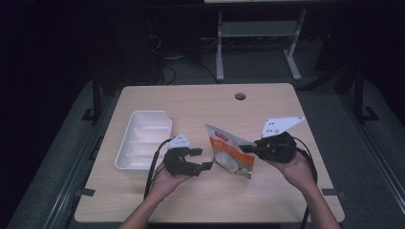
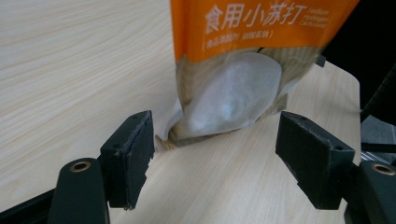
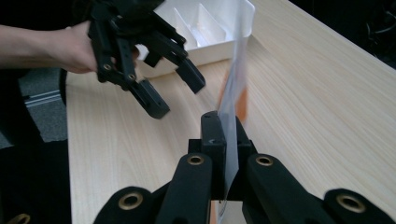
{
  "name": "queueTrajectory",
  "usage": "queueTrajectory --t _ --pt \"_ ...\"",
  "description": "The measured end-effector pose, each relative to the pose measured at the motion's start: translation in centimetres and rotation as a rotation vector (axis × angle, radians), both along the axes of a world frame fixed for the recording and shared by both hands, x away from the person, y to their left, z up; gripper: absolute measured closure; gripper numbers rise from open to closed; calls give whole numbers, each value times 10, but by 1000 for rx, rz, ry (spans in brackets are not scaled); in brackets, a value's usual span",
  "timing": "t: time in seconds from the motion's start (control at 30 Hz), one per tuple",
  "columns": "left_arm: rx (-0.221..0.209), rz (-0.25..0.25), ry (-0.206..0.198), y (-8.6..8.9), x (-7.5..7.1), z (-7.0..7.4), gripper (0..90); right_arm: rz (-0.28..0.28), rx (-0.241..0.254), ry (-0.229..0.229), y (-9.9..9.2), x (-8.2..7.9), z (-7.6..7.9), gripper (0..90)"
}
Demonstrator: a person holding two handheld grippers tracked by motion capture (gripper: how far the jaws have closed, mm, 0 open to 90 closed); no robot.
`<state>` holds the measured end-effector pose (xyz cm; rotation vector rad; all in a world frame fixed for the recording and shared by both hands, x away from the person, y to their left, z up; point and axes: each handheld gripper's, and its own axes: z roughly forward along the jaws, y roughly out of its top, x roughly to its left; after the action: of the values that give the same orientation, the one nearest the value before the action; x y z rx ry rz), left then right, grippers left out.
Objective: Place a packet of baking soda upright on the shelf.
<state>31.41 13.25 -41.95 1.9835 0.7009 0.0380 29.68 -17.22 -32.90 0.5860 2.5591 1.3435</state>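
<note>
Where legible: pouch [image 2: 243, 70], "食用小苏打".

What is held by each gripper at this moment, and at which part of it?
The right gripper is shut on the pouch, pinching its side edge. The left gripper is open beside the pouch and holds nothing.

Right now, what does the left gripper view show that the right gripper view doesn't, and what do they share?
Left gripper view alone: the pouch's front, with an orange band of white printed characters and a clear window with white powder behind it, plus the left gripper's own pads standing apart, nothing pressed between them.

Right gripper view alone: the white divided tray, the hand carrying the left gripper, and the right gripper clamped on the pouch's edge.

Both: the pouch and the light wooden table.
</note>
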Motion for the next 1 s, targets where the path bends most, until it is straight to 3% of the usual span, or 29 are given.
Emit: queueTrajectory --t 0.3,0.43,0.6,0.67,0.77,0.83,0.9,1.0 --pt "3 -45 -12 -13 2 1 264 76 51 22 -7 -4 2 899" --pt "6 -62 -23 -18 1 3 263 103 36 12 -6 -7 4 899" --pt "-14 -78 -9 -17 3 1 254 154 40 -7 -4 -10 8 899" --pt "-50 -100 15 -16 5 1 258 167 36 -12 -2 -11 9 898" --pt "-96 -135 33 -16 7 0 357 176 20 -5 1 -11 7 898" --pt "-117 -170 31 -16 7 0 516 176 28 4 0 -9 4 898" --pt "-116 -180 17 -16 4 1 665 161 40 5 -2 -8 1 897" --pt "-98 -184 4 -15 3 1 757 124 45 7 -8 -5 -3 895"
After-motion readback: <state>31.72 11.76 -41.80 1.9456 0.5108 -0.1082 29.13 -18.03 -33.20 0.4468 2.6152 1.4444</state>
